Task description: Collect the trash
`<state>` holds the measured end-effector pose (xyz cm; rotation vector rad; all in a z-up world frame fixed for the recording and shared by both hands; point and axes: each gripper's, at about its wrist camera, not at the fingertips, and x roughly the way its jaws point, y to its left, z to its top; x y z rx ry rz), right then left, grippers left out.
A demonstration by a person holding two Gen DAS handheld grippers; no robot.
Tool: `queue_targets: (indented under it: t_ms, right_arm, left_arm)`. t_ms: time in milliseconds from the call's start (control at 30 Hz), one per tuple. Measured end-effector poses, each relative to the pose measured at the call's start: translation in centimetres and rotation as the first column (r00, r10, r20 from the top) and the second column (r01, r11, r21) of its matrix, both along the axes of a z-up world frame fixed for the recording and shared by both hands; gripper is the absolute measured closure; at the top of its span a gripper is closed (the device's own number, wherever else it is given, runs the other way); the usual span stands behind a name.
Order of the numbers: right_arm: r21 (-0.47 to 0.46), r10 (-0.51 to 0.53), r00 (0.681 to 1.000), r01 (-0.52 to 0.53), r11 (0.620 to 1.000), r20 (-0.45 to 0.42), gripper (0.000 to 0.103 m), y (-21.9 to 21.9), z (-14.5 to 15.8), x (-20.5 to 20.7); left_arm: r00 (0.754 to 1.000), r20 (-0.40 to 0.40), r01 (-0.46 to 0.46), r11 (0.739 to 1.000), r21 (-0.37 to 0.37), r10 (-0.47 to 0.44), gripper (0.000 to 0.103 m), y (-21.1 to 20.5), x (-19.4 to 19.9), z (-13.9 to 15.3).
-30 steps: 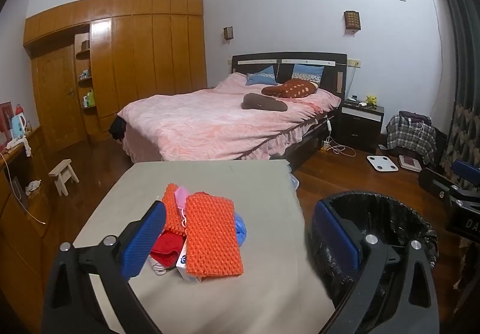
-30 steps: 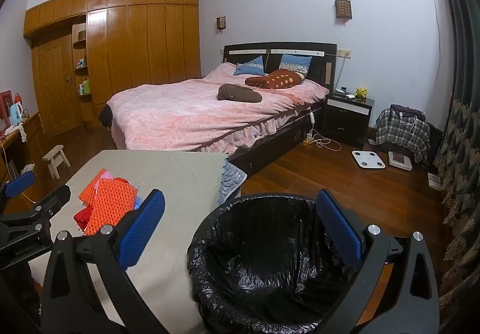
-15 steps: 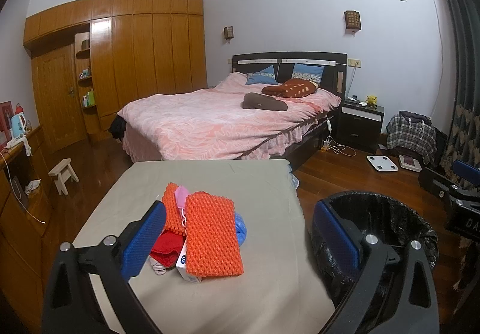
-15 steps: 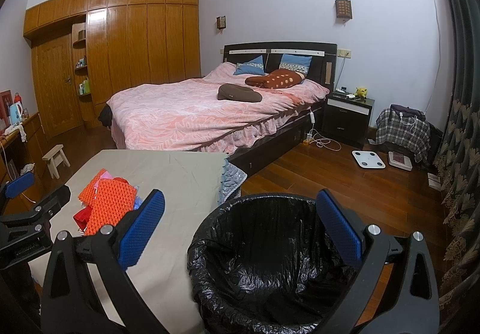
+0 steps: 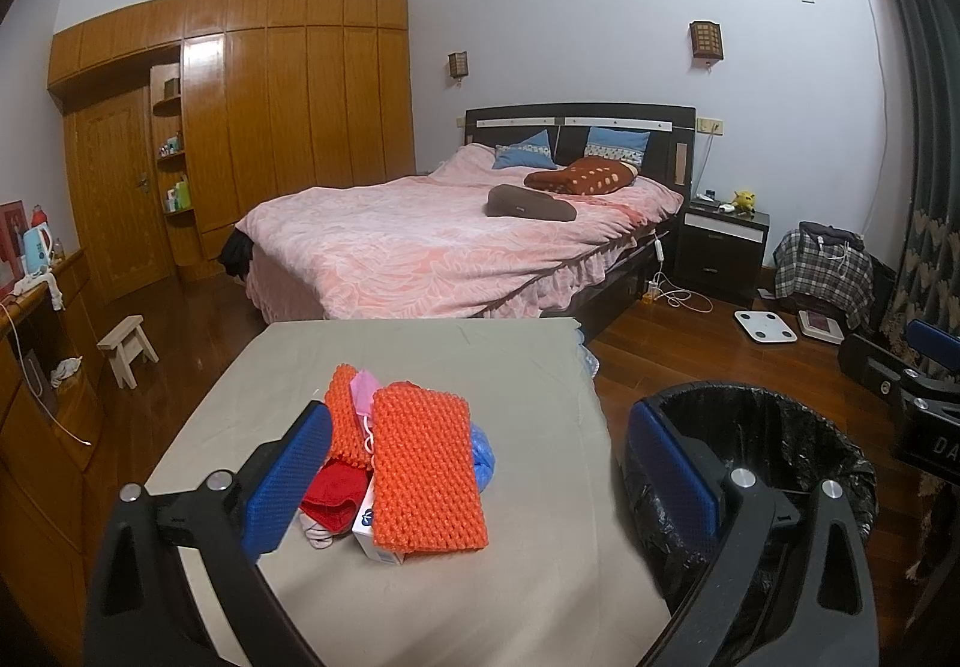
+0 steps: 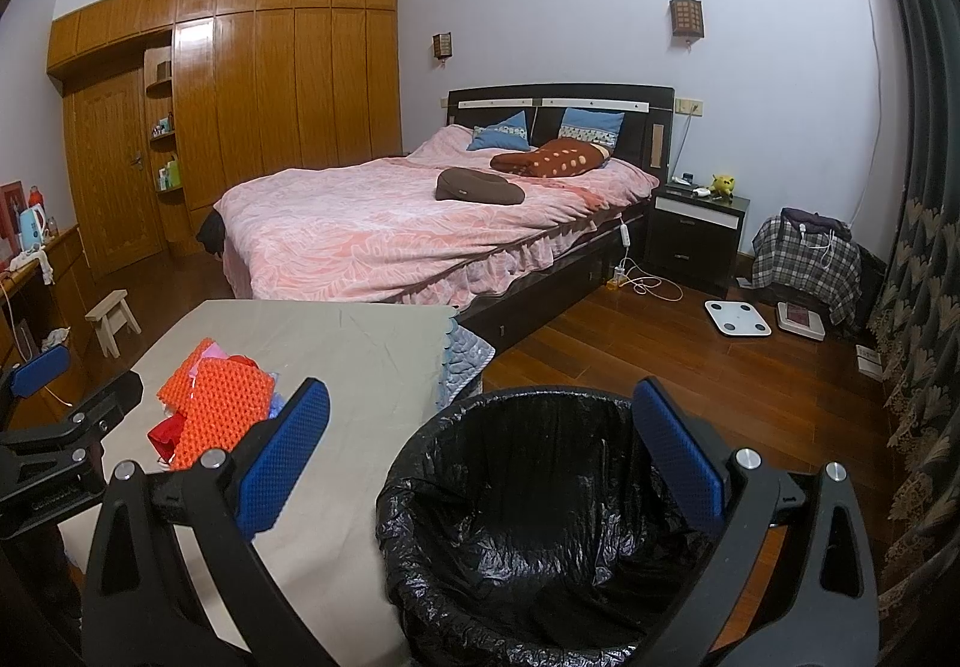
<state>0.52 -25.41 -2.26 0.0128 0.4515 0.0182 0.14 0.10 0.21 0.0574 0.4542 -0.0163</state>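
A heap of trash lies on the beige-covered table [image 5: 420, 355]: orange foam netting [image 5: 423, 472], red wrapping [image 5: 333, 496], a white carton [image 5: 372, 532], a blue bag [image 5: 483, 454] and a pink scrap [image 5: 364, 385]. My left gripper [image 5: 474, 472] hovers over the near side of the heap, open and holding nothing. A bin lined with a black bag [image 6: 540, 517] stands at the table's right edge, and my right gripper [image 6: 480, 463] hangs open above its mouth. The same heap [image 6: 219, 412] shows at the left of the right wrist view.
A bed with a pink cover [image 5: 444, 241] stands behind the table. A small wooden stool [image 5: 126, 349] and a low sideboard [image 5: 42, 397] are at the left. Scales [image 6: 737, 317], a nightstand [image 6: 696, 238] and a plaid bag [image 6: 807, 259] sit on the wooden floor at the right.
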Motion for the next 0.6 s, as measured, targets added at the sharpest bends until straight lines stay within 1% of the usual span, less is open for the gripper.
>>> queue_targets:
  t_ms: [600]
  right_arm:
    - [0.003, 0.001, 1.0, -0.001, 1.0, -0.003, 0.005, 0.04, -0.03, 0.0]
  left_arm:
    - [1.0, -0.004, -0.001, 1.0, -0.001, 0.001, 0.006, 0.24, -0.03, 0.15]
